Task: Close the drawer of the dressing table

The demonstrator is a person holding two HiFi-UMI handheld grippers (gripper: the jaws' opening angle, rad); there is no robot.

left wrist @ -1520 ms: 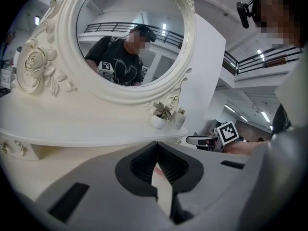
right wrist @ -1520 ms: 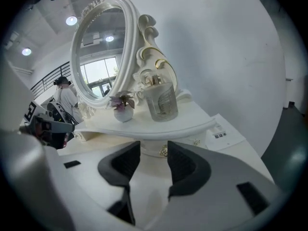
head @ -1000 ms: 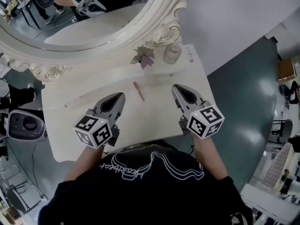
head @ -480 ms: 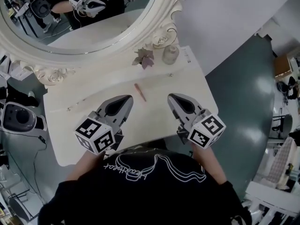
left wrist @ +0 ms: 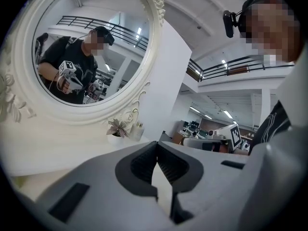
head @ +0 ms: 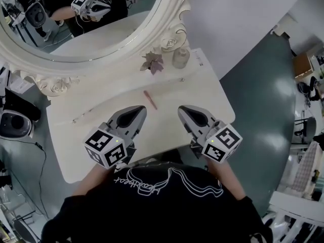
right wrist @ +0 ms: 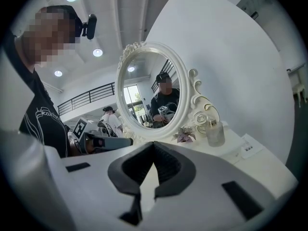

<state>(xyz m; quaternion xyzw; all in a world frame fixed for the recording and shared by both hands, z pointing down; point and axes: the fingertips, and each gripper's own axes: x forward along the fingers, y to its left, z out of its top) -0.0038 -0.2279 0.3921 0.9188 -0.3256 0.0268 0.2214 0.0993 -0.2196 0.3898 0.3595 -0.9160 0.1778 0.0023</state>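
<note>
A white surface (head: 205, 92) carries an ornate oval mirror (head: 169, 11) along its far edge, with a small plant (head: 153, 62) and a glass bottle (head: 180, 58) beside it near the far right corner. A pink stick (head: 150, 99) lies mid-surface. Left tongs (head: 137, 110) and right tongs (head: 184, 110) hover over the near edge, both pressed together and empty. The drawer's front shows in no view, so its place cannot be told.
</note>
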